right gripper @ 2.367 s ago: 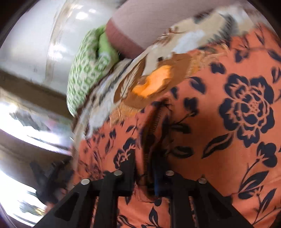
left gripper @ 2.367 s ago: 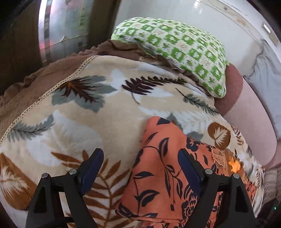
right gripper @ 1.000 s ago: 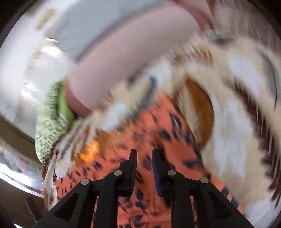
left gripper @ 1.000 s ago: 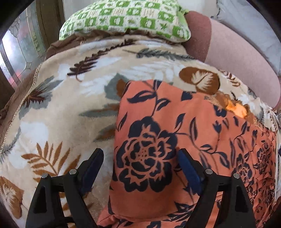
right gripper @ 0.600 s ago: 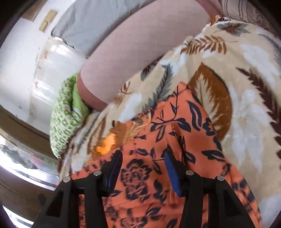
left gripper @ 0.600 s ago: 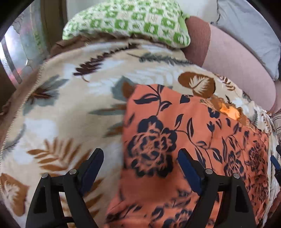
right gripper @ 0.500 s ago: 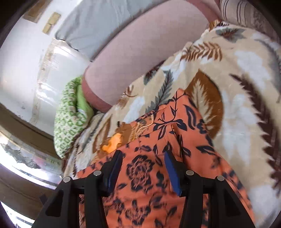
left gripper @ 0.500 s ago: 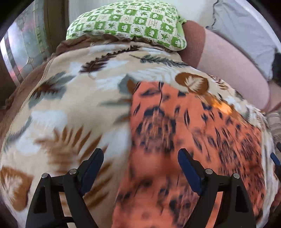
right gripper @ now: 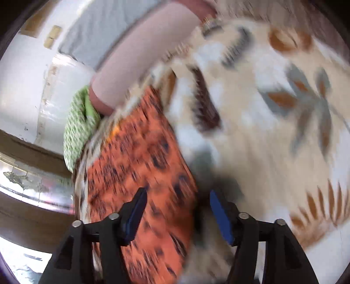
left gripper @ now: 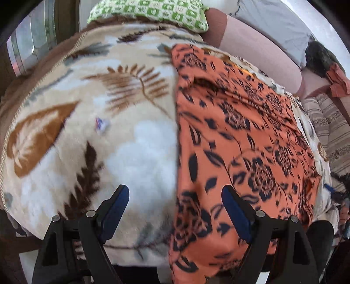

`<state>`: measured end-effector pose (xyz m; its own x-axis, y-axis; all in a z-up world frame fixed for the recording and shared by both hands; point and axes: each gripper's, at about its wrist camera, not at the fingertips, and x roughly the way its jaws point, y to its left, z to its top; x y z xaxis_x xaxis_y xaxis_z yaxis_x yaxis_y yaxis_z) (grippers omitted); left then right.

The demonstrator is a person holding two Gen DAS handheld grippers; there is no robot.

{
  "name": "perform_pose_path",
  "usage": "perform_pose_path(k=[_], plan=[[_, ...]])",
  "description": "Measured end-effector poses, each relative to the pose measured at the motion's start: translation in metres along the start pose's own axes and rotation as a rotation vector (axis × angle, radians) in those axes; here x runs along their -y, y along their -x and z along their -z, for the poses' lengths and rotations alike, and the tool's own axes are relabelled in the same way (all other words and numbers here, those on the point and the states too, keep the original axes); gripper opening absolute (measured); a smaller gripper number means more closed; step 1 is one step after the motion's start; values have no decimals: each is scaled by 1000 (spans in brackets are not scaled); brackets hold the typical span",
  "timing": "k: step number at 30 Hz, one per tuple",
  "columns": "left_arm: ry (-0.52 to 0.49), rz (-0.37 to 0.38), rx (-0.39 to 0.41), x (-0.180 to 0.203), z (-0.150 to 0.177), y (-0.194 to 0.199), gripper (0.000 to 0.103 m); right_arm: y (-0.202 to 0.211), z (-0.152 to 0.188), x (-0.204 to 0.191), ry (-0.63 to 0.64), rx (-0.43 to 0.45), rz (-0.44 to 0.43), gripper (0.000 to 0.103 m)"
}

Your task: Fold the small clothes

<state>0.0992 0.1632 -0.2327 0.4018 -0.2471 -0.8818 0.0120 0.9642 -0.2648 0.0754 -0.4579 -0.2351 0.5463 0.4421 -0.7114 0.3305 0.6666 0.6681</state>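
The orange floral garment [left gripper: 240, 135] lies flat on the leaf-patterned blanket [left gripper: 109, 109], a long strip running away from the person toward the green checked pillow [left gripper: 153, 11] at the far end. That long axis is what the next fold turns on, I'd judge: its near end hangs just over the blanket's front edge, right under both tools. The left gripper [left gripper: 175, 205] hovers over the strip's left edge, tilted steeply down, fingers spread wide with nothing pinched; one finger sits above bare blanket, the other above the orange cloth. The right gripper [right gripper: 177, 207] straddles the opposite long edge of the garment [right gripper: 140, 166], angled down less sharply, and its jaws have just been opening; cloth shows below the gap but the pads press on nothing. The right wrist view is badly smeared. Each hand is nearest its own side's edge, so neither has an advantage for the near hem.
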Motion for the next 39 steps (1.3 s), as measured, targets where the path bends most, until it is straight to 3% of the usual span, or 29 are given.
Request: perform_pose_path(k=[4, 6, 8, 10, 14, 17, 20, 22, 25, 28, 29, 33, 36, 39], plan=[[22, 46, -47, 6, 8, -2, 87, 2, 16, 12, -20, -47, 2, 65], [9, 32, -47, 13, 12, 0, 86, 5, 20, -5, 55, -3, 28, 65], [-31, 24, -41, 22, 15, 3, 78, 3, 24, -28, 159, 12, 5, 65], [-57, 5, -49, 27, 16, 4, 74, -10, 23, -54, 228, -25, -44, 65], [-81, -7, -53, 30, 20, 10, 53, -39, 26, -95, 340, -92, 4, 65], [-94, -17, -63, 29, 21, 11, 50, -60, 37, -124, 462, -170, -33, 65], [-88, -2, -76, 29, 23, 13, 43, -93, 42, -133, 477, -268, 14, 65], [-97, 21, -79, 30, 24, 16, 43, -114, 45, -126, 448, -391, 60, 65], [-101, 26, -80, 26, 24, 23, 43, -110, 49, -106, 445, -446, 119, 63], [-72, 25, -78, 16, 24, 25, 43, -68, 50, -69, 459, -447, 205, 63], [-68, 23, -77, 14, 24, 25, 43, -46, 48, -48, 448, -428, 269, 63], [-90, 11, -84, 17, 24, 21, 43, 12, 39, 18, 331, -351, 428, 65], [-107, 4, -99, 24, 24, 16, 43, 39, 37, 38, 223, -288, 339, 65], [-115, -3, -106, 29, 23, 15, 43, 44, 37, 24, 198, -212, 217, 65]])
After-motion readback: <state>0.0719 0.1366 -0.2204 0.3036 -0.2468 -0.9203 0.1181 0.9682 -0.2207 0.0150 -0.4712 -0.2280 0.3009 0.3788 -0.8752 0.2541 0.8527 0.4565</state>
